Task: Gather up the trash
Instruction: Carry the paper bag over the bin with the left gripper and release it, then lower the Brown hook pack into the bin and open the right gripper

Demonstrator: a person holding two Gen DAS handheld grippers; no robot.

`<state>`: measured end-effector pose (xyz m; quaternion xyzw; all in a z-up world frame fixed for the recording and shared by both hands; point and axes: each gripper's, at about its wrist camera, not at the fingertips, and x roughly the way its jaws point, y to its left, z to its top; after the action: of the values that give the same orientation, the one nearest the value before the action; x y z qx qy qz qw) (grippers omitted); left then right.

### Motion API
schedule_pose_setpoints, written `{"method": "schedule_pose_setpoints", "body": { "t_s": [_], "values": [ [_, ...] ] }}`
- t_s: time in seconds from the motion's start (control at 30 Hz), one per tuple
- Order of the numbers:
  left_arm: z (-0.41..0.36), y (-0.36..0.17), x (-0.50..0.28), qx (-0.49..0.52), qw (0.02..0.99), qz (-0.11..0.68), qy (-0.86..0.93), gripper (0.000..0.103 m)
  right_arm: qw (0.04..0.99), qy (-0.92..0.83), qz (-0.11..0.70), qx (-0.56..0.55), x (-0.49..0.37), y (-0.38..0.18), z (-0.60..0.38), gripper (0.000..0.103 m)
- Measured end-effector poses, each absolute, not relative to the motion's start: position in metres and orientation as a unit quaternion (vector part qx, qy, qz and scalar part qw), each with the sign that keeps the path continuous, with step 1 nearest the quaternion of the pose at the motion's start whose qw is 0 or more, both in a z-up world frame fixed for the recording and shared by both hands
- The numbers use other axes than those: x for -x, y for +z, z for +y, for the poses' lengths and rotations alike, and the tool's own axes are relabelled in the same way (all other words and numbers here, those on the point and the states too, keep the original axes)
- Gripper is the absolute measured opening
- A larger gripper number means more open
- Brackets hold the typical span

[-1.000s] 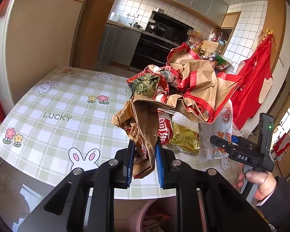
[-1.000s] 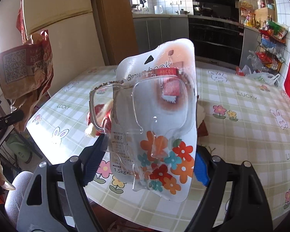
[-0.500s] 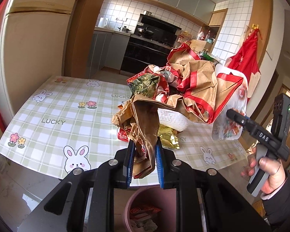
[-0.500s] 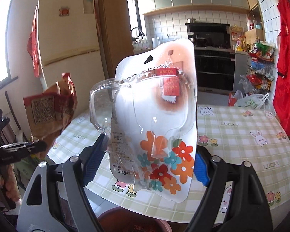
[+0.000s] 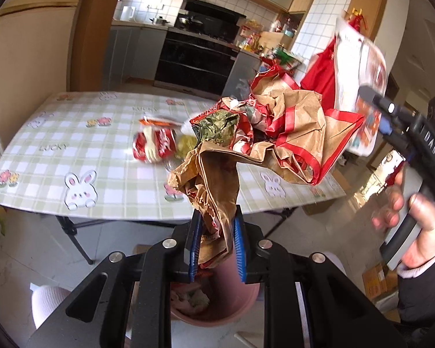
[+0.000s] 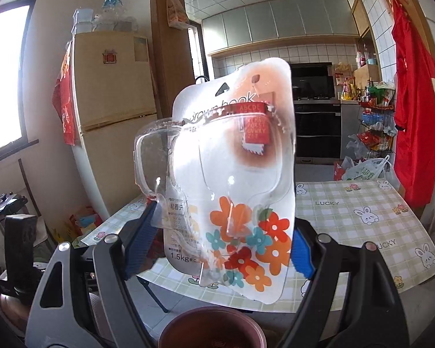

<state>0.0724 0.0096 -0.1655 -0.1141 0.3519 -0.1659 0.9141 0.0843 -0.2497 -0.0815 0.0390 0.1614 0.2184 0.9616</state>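
Left gripper (image 5: 216,243): clamped tight on the lower end of a crumpled brown-and-red paper bag (image 5: 278,142), blue pads pressed against both sides, bulk of the bag fanned up and forward beyond the fingertips. Right gripper (image 6: 217,246): spread wide yet pinching a flowered blister pack (image 6: 235,179) between its blue pads, pack upright and filling the middle of the right wrist view. Directly under both loads, close to the cameras, a pink bin (image 5: 217,304) with scraps already inside; its rim also low in the right view (image 6: 211,332). Beyond, a checked table (image 5: 43,156) with rabbit prints, and on it a red wrapper (image 5: 152,146) and a yellowish wrapper (image 5: 185,148), both blurred, well apart from either gripper. Behind the table, a beige fridge (image 6: 113,110) and a dark oven (image 5: 194,61). Compared with a second ago: both grippers pulled back off the table edge and raised, bin now in view beneath them, wrappers left farther away on the table, grips unchanged.
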Motion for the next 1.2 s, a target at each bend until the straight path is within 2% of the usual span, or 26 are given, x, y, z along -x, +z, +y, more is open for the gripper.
{"method": "schedule_pose_setpoints", "body": {
  "t_s": [0.2, 0.3, 0.4, 0.47, 0.6, 0.67, 0.87, 1.2],
  "values": [
    [-0.006, -0.197, -0.074, 0.109, 0.896, 0.391, -0.181, 0.020, 0.963, 0.214, 0.159, -0.032, -0.069, -0.079, -0.253, 0.079],
    [-0.009, -0.208, -0.079, 0.112, 0.888, 0.405, -0.186, 0.025, 0.963, 0.214, 0.160, -0.032, -0.070, -0.081, -0.253, 0.079],
    [-0.011, -0.214, -0.086, 0.118, 0.884, 0.409, -0.194, 0.046, 0.962, 0.217, 0.164, -0.035, -0.074, -0.084, -0.248, 0.079],
    [-0.009, -0.214, -0.091, 0.121, 0.885, 0.405, -0.193, 0.073, 0.961, 0.220, 0.167, -0.034, -0.077, -0.086, -0.243, 0.079],
    [0.009, -0.210, -0.091, 0.130, 0.902, 0.384, -0.145, 0.081, 0.957, 0.228, 0.177, -0.030, -0.083, -0.092, -0.241, 0.079],
    [0.023, -0.203, -0.087, 0.147, 0.910, 0.368, -0.123, 0.090, 0.955, 0.231, 0.182, -0.027, -0.083, -0.096, -0.239, 0.079],
    [0.063, -0.166, -0.065, 0.137, 0.944, 0.298, -0.036, 0.097, 0.953, 0.233, 0.194, -0.016, -0.077, -0.103, -0.238, 0.079],
    [0.114, -0.126, -0.026, 0.124, 0.964, 0.231, 0.055, 0.097, 0.941, 0.243, 0.233, -0.019, -0.071, -0.123, -0.232, 0.080]
  ]
}}
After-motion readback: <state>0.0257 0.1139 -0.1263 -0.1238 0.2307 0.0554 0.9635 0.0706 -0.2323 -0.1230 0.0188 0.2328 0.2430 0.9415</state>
